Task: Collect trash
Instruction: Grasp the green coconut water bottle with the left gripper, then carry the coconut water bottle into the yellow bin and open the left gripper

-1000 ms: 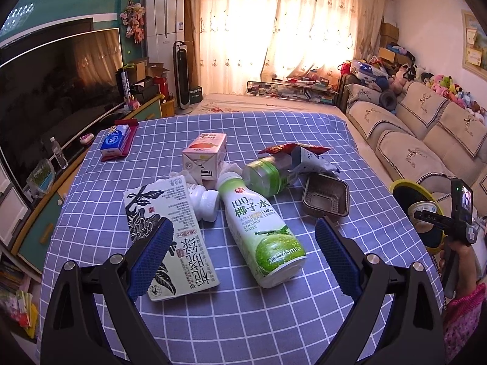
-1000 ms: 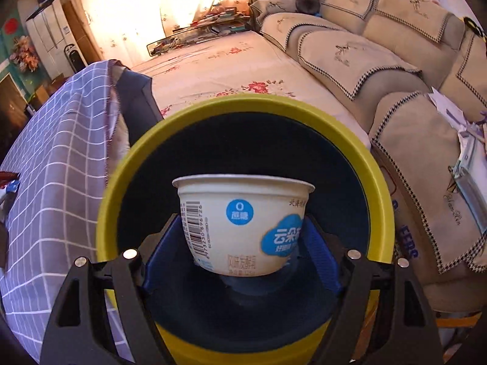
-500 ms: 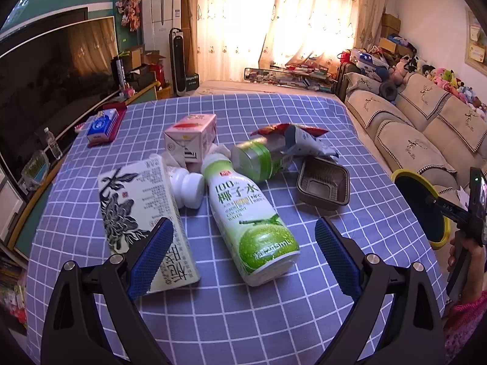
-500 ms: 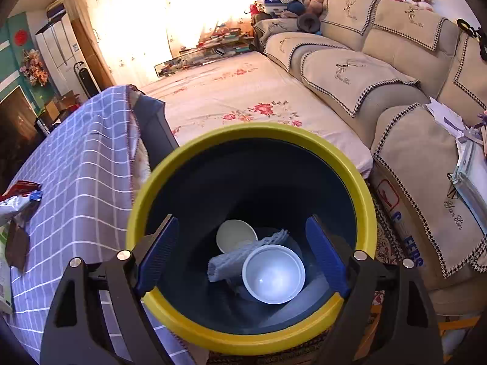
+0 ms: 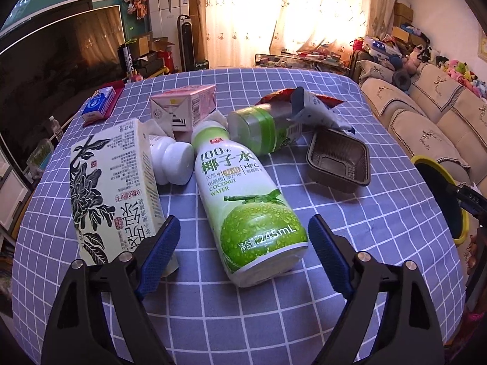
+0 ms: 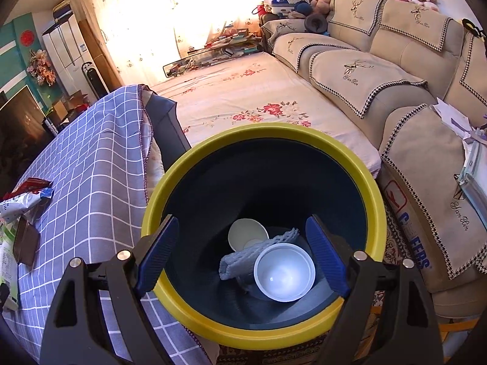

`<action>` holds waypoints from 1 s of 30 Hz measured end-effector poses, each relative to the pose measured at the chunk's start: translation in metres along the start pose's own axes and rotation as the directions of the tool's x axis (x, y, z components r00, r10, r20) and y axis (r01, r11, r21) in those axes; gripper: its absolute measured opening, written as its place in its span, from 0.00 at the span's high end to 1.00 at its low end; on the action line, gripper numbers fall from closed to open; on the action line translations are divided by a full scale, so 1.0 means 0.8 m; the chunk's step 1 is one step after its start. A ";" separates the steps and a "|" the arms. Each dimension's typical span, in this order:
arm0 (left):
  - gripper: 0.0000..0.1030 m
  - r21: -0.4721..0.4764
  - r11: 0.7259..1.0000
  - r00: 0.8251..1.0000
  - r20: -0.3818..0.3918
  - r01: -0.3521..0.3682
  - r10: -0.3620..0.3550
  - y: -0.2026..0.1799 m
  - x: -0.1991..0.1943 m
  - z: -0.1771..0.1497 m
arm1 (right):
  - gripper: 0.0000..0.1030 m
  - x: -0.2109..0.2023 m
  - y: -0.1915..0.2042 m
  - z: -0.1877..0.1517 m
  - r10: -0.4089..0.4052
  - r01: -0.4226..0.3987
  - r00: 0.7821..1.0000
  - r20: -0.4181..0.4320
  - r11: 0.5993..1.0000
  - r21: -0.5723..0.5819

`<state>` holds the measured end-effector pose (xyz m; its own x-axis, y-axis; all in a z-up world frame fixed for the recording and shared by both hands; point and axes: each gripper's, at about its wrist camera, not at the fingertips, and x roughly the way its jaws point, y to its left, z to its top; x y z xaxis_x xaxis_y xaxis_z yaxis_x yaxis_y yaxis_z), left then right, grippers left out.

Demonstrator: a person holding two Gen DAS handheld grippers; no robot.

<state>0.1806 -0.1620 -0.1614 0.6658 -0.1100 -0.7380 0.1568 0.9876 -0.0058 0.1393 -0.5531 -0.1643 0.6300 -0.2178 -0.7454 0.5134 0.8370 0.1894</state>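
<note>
Slick green-and-white plastic is the worry: the coconut water bottle lies on its side on the tabletop between the just-narrowing, empty jaws of the left tool and could roll or squirt free, while the right tool hangs open and empty over the yellow-rimmed bin.

— How many drink cartons lie on the blue checked tablecloth?
— Two: one tall cream carton with a black flower print and one small pink carton.
— Bottles?
— Three: one white-and-green coconut water bottle, one clear green-banded bottle, one small white bottle.
— Trays?
— One brown plastic tray.
— And in the yellow-rimmed dark bin?
— Two white cups, one grey foam net.
</note>
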 end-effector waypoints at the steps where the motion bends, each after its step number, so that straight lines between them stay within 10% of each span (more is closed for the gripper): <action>1: 0.21 -0.001 1.000 1.000 -0.004 -0.002 0.002 -0.001 0.002 0.000 | 0.22 0.000 0.000 0.000 0.002 -0.002 1.000 -0.001 1.000 -0.001; 13: 0.43 0.009 0.999 0.999 -0.007 -0.043 0.043 -0.005 0.015 -0.006 | 0.22 -0.001 -0.001 -0.004 0.016 -0.016 1.000 -0.001 1.000 0.000; 30: 0.49 0.100 0.992 0.959 0.279 -0.082 0.051 -0.002 -0.105 0.032 | 0.22 -0.019 0.005 -0.006 0.031 -0.031 0.999 0.034 0.999 -0.006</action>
<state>0.1433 -0.1571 -0.0825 0.8500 -0.0867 -0.5196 0.1744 0.9770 0.1223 0.1289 -0.5443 -0.1552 0.6650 -0.2082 -0.7173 0.4900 0.8464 0.2085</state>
